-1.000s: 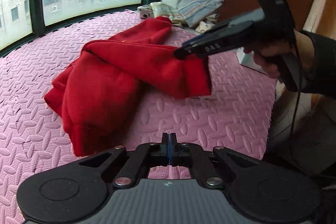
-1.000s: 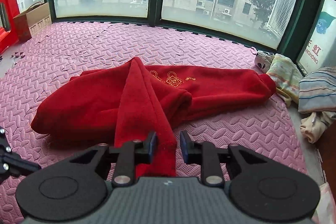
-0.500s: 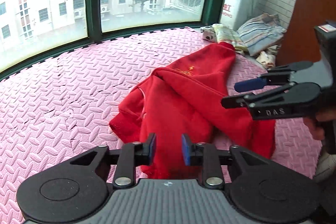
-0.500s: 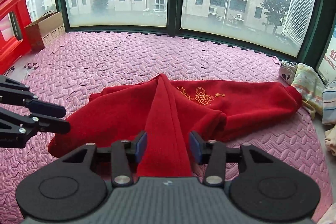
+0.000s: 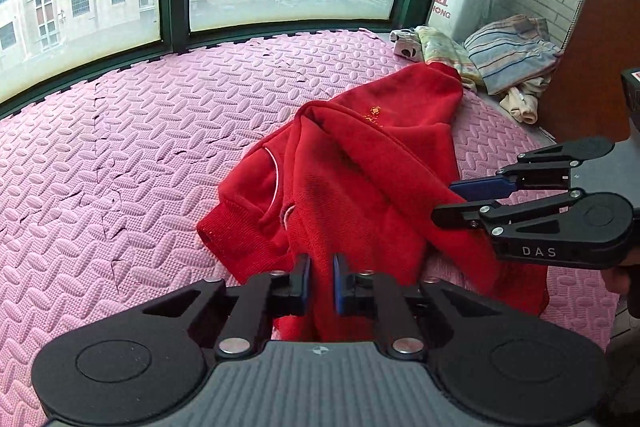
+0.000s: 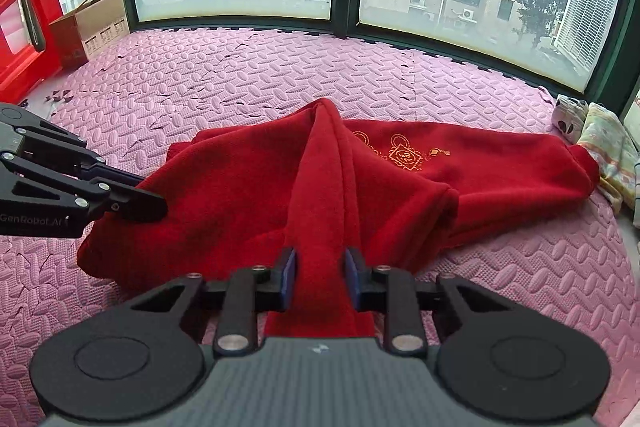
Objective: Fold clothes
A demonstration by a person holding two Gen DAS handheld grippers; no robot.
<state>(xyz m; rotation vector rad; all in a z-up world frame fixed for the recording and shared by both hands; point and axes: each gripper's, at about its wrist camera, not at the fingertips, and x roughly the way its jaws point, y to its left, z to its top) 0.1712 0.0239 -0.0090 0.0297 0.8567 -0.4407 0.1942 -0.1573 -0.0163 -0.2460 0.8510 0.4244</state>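
Seemingly half-folded red sweater [image 6: 400, 187], gold emblem up.

The red sweater's [image 6: 240, 195] near end is hidden behind the right gripper's [image 6: 320, 281] body at 6 o'clock; the red chair [image 6: 24, 27] is cut off at 9 o'clock.

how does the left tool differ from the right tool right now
The left tool stands open by a narrow gap; the right tool is open wider. The left tool sits at the red sweater's ribbed hem end; the right tool straddles a raised ridge of cloth mid-garment. Both have blue pads, with red cloth between them, unclamped.
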